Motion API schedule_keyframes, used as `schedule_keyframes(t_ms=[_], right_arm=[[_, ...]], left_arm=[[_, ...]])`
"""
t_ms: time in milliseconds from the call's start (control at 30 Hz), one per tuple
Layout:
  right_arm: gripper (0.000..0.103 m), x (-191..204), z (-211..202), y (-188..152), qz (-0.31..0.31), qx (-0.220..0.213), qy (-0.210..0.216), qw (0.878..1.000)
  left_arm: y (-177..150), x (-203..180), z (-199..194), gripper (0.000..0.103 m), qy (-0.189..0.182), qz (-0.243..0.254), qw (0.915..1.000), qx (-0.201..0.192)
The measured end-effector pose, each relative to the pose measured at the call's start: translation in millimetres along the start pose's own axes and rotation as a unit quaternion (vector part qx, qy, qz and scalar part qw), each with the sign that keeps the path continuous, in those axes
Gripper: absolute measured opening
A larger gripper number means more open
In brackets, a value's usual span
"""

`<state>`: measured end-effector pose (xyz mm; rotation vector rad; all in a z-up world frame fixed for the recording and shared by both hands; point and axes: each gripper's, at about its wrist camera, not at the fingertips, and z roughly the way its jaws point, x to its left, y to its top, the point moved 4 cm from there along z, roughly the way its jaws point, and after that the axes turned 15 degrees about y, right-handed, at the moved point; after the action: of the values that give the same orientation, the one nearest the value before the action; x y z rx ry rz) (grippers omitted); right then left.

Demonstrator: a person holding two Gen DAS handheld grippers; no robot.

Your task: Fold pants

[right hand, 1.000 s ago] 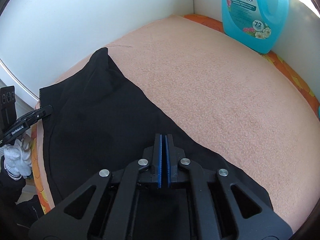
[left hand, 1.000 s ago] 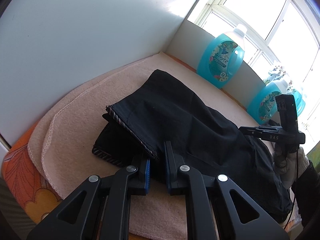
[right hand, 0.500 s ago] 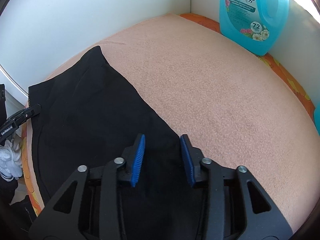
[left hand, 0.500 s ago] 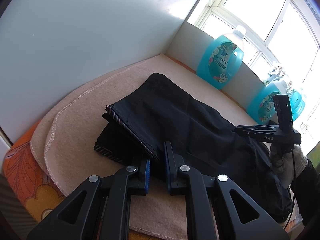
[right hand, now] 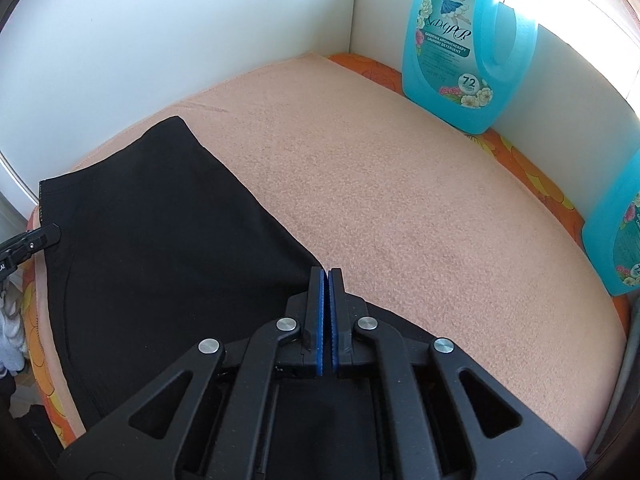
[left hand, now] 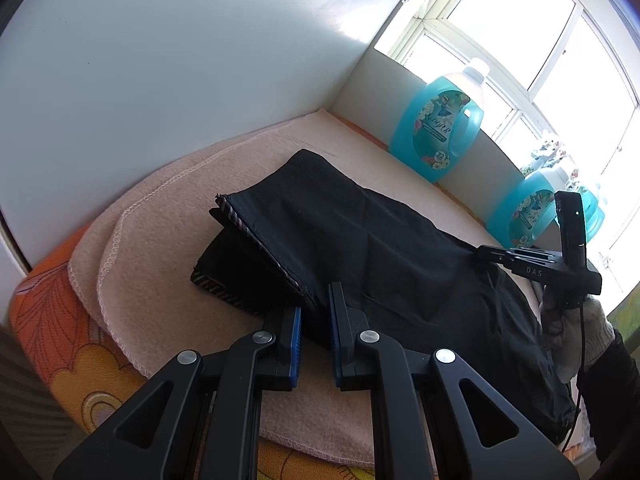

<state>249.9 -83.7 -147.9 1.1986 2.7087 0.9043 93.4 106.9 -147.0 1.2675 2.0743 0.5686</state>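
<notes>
Pants (left hand: 360, 248), black and already doubled once, lie along the near side of the peach blanket (left hand: 160, 216) that carries them, the striped waistband edge turned toward the blanket's left end. From my left wrist, my left gripper (left hand: 314, 332) straddles the near corner of that waistband, its blue pads parted with cloth between them but not pinched. Farther along, my right gripper (left hand: 486, 254) meets the far edge of the cloth; two blue detergent bottles (left hand: 436, 132) stand by the window wall beyond the blanket's back edge.

From my right wrist, my right gripper (right hand: 325, 276) shows its pads drawn together on the pants' (right hand: 160, 240) back edge; I judge it is pinching the fabric, though the pinch itself is hidden between the pads. Bare blanket (right hand: 400, 200) stretches right toward the bottle (right hand: 460, 40) in the corner.

I judge the step in hand is taking hold for the next fold. The next move calls for my left pads to close on the waistband corner, then both hands lifting evenly so the layers stay stacked.
</notes>
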Motion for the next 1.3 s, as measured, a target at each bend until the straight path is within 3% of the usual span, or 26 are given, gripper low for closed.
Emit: schedule_keyframes(t_ms=[133, 200, 267, 400, 567, 867, 933, 1000, 1033, 1167, 1300], right_arm=[[0.004, -3.4, -19.6, -5.7, 0.021, -0.021, 0.009, 1.0], [0.012, -2.2, -33.7, -11.5, 0.023, -0.031, 0.005, 0.999], [0.03, -0.8, -48.9, -17.6, 0.024, -0.045, -0.003, 0.999], [0.036, 0.9, -86.5, -35.4, 0.042, -0.074, -0.005, 0.996], [0.045, -5.7, -140.9, -68.4, 0.083, -0.121, -0.023, 0.989], [0.046, -40.9, -216.7, -153.8, 0.176, -0.159, -0.077, 0.968], [0.046, -49.8, -235.3, -176.5, 0.2, -0.168, -0.088, 0.961], [0.046, -56.8, -251.4, -198.8, 0.221, -0.173, -0.102, 0.954], [0.046, -59.6, -257.9, -210.9, 0.232, -0.173, -0.107, 0.951], [0.047, -66.9, -275.3, -258.7, 0.276, -0.169, -0.126, 0.938], [0.047, -71.4, -286.1, -299.6, 0.317, -0.171, -0.134, 0.923]], left_arm=[[-0.2, 8.9, -9.9, 0.014, 0.018, 0.0, 0.9998, -0.004], [-0.2, 9.4, -13.3, 0.013, 0.023, 0.002, 0.9997, -0.008], [0.7, 9.7, -16.6, 0.013, 0.031, 0.003, 0.9994, -0.012], [4.9, 7.4, -28.1, 0.014, 0.03, 0.006, 0.9991, -0.029], [6.0, -9.3, -36.6, 0.016, 0.008, 0.026, 0.999, -0.035], [-15.9, -85.2, -44.7, 0.016, -0.072, 0.094, 0.9928, -0.017], [-22.9, -108.7, -47.7, 0.018, -0.095, 0.119, 0.9883, -0.01], [-32.4, -132.4, -52.1, 0.033, -0.119, 0.146, 0.9821, -0.001], [-37.4, -145.1, -53.7, 0.034, -0.13, 0.16, 0.9784, 0.004], [-61.4, -197.1, -58.8, 0.034, -0.175, 0.218, 0.9598, 0.026], [-94.6, -247.1, -62.9, 0.034, -0.218, 0.273, 0.9352, 0.055]])
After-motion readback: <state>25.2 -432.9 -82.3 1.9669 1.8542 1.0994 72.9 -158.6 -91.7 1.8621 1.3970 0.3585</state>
